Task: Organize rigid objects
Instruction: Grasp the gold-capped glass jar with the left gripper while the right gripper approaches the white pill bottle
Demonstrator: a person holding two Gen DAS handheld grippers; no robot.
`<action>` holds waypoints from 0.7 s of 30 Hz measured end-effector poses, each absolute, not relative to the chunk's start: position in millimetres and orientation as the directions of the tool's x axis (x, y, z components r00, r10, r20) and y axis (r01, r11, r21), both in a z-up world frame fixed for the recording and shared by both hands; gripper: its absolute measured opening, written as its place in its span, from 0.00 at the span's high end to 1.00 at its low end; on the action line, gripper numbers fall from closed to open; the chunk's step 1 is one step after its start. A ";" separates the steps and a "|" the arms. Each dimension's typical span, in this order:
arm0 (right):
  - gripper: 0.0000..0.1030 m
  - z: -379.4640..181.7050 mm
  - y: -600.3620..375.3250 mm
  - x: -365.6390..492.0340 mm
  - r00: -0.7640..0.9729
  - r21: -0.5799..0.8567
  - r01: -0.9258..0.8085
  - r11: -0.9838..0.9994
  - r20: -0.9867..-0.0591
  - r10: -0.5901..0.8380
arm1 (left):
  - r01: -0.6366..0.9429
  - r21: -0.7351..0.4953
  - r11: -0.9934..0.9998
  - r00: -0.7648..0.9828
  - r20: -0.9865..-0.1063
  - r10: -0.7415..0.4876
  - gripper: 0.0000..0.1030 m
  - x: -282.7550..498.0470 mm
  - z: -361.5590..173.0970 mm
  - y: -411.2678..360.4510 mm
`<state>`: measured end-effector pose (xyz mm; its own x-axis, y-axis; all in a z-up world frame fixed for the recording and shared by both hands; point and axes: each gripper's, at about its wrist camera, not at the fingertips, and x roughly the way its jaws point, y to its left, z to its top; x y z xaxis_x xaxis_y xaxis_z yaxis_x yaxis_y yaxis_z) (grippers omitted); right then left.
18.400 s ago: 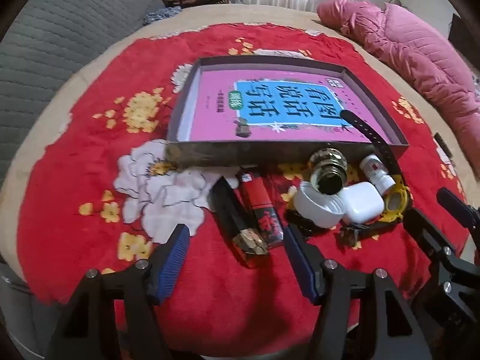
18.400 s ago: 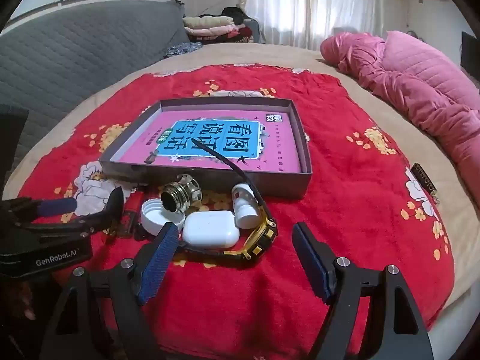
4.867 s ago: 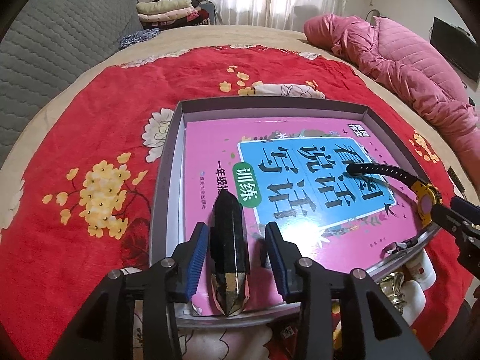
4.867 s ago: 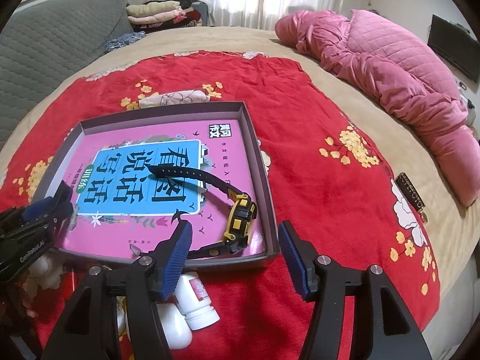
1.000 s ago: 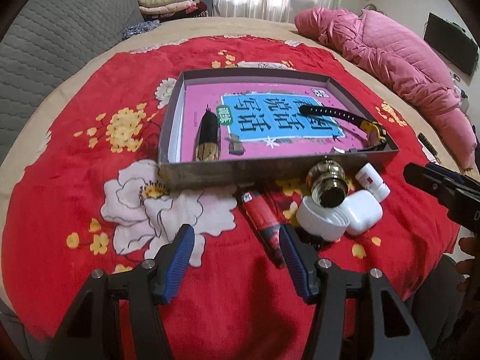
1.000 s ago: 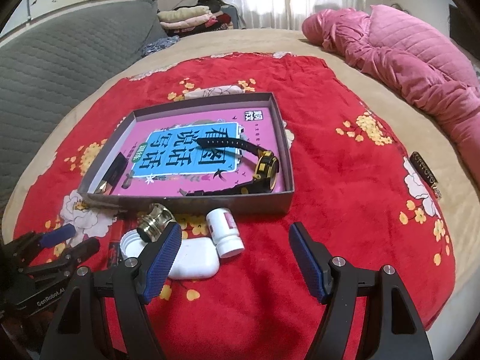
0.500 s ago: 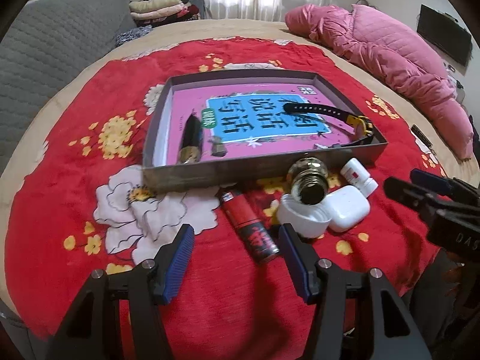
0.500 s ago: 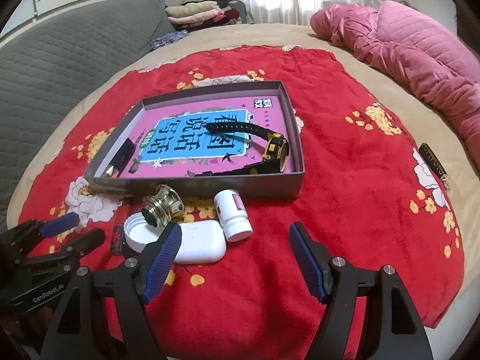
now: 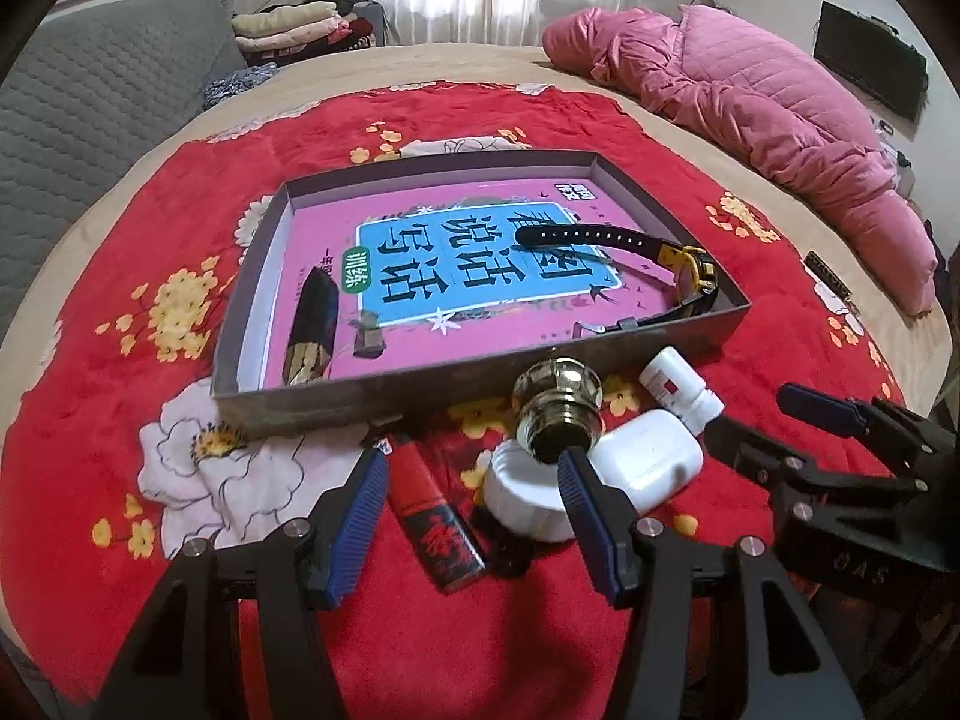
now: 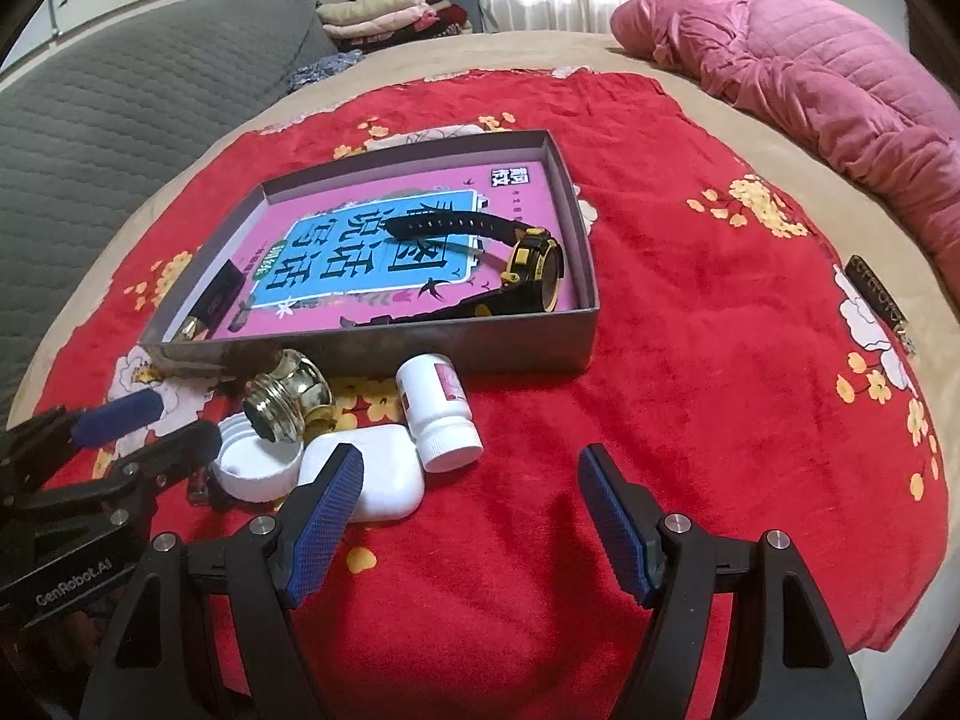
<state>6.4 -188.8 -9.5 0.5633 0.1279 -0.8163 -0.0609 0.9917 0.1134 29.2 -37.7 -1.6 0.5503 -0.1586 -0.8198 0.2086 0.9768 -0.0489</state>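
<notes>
A red flowered blanket covers the bed, a pink quilt behind. The red rectangular lighter lies between the released left hand-held gripper pads, its long axis toward the grey cardboard tray. The right hand-held gripper is released too.

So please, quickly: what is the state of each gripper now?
Left gripper: open, holding nothing; red lighter lies between its fingers.
Right gripper: open, holding nothing.

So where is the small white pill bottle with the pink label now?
The small white pill bottle lies on the red blanket outside the grey box, beside the white earbud case.
</notes>
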 end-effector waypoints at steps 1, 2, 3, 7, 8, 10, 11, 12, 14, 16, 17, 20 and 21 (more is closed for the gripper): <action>0.27 -10.0 -189.3 6.9 0.563 0.116 -0.060 0.991 -0.816 0.129 | 0.217 -0.054 0.975 0.543 -0.823 -0.167 0.44 31.7 -3.4 -39.0; 0.27 -10.3 -189.6 7.4 0.563 0.116 -0.058 0.992 -0.817 0.129 | 0.219 -0.052 0.974 0.538 -0.827 -0.165 0.44 33.7 -5.5 -40.2; 0.27 -10.8 -190.2 7.7 0.563 0.116 -0.056 0.992 -0.817 0.127 | 0.219 -0.050 0.975 0.536 -0.829 -0.163 0.44 34.5 -6.5 -40.4; 0.27 -12.9 -191.8 8.8 0.560 0.120 -0.050 0.991 -0.819 0.127 | 0.231 -0.052 0.972 0.527 -0.833 -0.169 0.44 38.4 -11.6 -44.5; 0.27 -13.8 -192.0 9.3 0.559 0.120 -0.048 0.992 -0.820 0.127 | 0.231 -0.052 0.972 0.526 -0.833 -0.170 0.44 39.3 -12.1 -45.1; 0.27 -15.6 -192.1 10.2 0.557 0.119 -0.048 0.992 -0.821 0.125 | 0.232 -0.058 0.971 0.528 -0.831 -0.176 0.44 42.2 -12.5 -46.2; 0.27 -16.2 -191.8 10.7 0.557 0.116 -0.048 0.992 -0.821 0.123 | 0.233 -0.060 0.971 0.528 -0.830 -0.178 0.44 43.3 -12.8 -46.6; 0.27 -17.1 -191.3 11.3 0.557 0.110 -0.050 0.993 -0.822 0.119 | 0.234 -0.060 0.970 0.529 -0.829 -0.179 0.44 44.7 -13.3 -47.0; 0.27 -18.6 -190.1 12.1 0.563 0.098 -0.051 0.994 -0.819 0.110 | 0.235 -0.061 0.970 0.527 -0.830 -0.180 0.44 47.3 -15.2 -47.6; 0.27 -20.2 -188.7 13.6 0.568 0.091 -0.057 0.994 -0.816 0.108 | 0.234 -0.070 0.970 0.526 -0.830 -0.186 0.44 50.4 -17.4 -47.5; 0.27 -21.3 -188.0 15.3 0.568 0.083 -0.057 0.995 -0.817 0.101 | 0.235 -0.072 0.969 0.526 -0.829 -0.189 0.44 51.1 -17.8 -47.6; 0.27 -24.1 -188.9 20.6 0.569 0.088 -0.052 0.995 -0.816 0.102 | 0.246 -0.091 0.965 0.527 -0.823 -0.212 0.44 54.1 -18.6 -47.9; 0.27 -25.1 -189.5 22.2 0.567 0.091 -0.050 0.995 -0.817 0.103 | 0.250 -0.097 0.963 0.527 -0.821 -0.219 0.46 54.5 -18.7 -48.1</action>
